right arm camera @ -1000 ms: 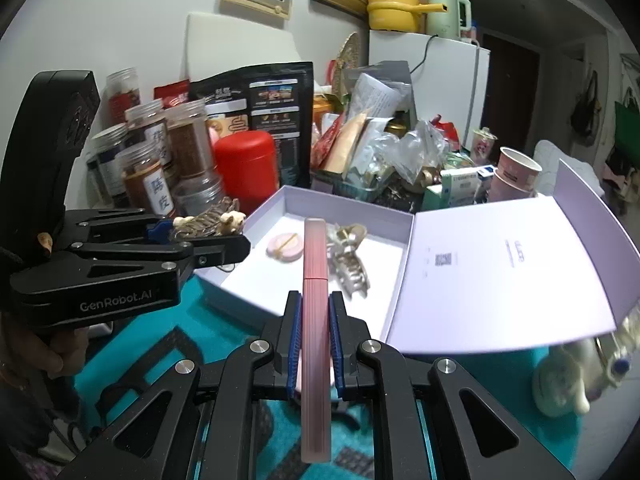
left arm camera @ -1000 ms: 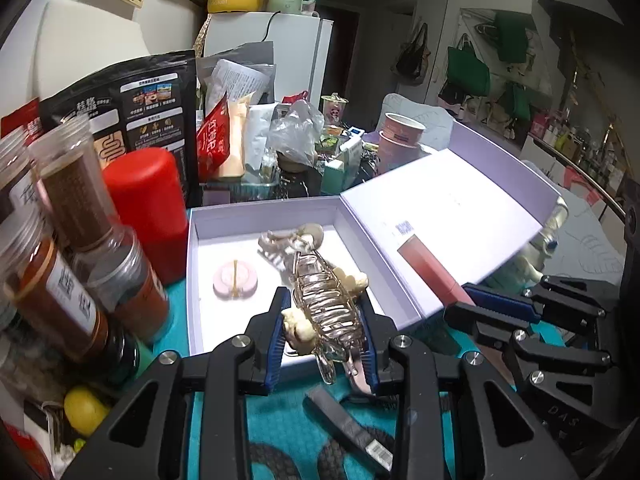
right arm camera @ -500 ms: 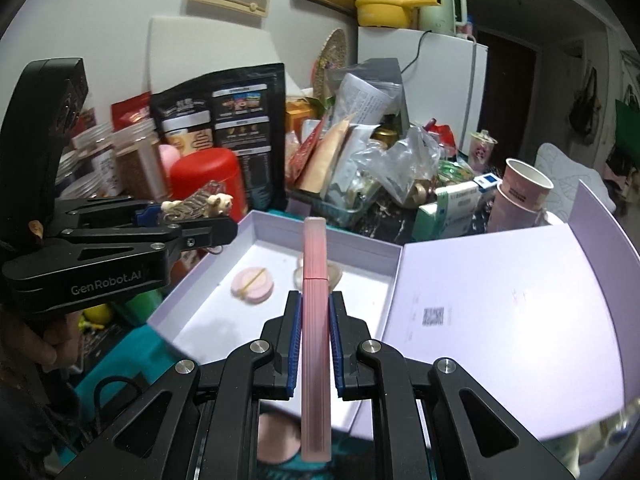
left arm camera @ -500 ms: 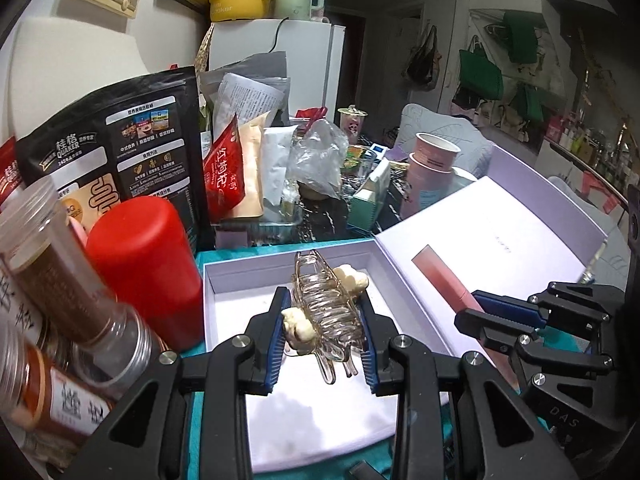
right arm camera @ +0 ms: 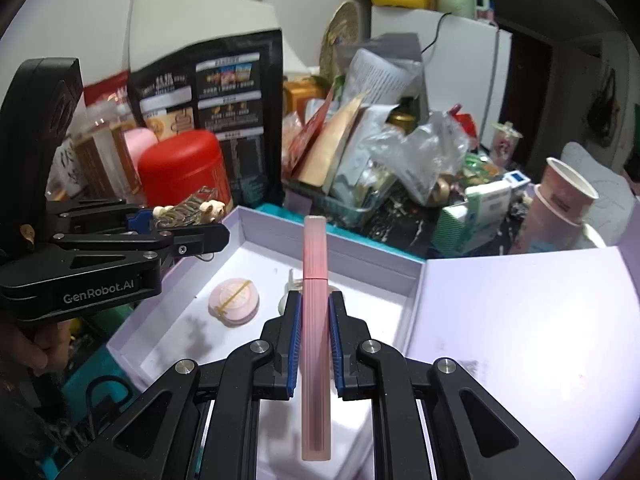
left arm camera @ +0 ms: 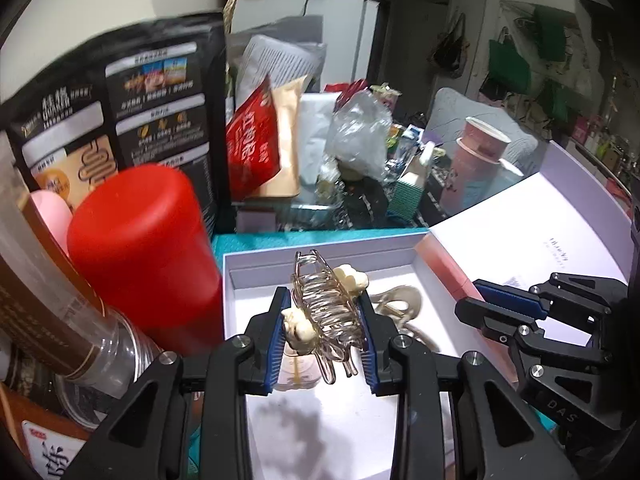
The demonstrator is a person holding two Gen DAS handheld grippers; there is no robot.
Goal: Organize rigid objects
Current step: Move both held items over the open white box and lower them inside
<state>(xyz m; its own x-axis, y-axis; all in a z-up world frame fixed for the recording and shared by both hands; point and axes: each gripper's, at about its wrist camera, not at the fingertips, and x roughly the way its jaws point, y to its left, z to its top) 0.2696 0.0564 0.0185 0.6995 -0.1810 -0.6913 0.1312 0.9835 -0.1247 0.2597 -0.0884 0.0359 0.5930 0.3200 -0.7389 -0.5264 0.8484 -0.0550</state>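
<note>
Cluttered desk (right arm camera: 96, 380), lilac box (right arm camera: 340, 240) lying open mid-frame. Pink compact (right arm camera: 234, 301) and one clip (left arm camera: 400, 304) already sitting inside. Left gripper (left arm camera: 324, 332) jaws clenching clear hair claw (left arm camera: 326, 306) over box; right gripper (right arm camera: 315, 340) jaws pinching pink tube (right arm camera: 315, 320), lower centre. Both awaiting placement.

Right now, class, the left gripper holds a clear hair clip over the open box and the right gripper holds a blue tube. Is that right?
Not quite: the tube in the right gripper is pink, as the right wrist view shows. The left gripper does hold the clear hair clip over the open box.
</note>
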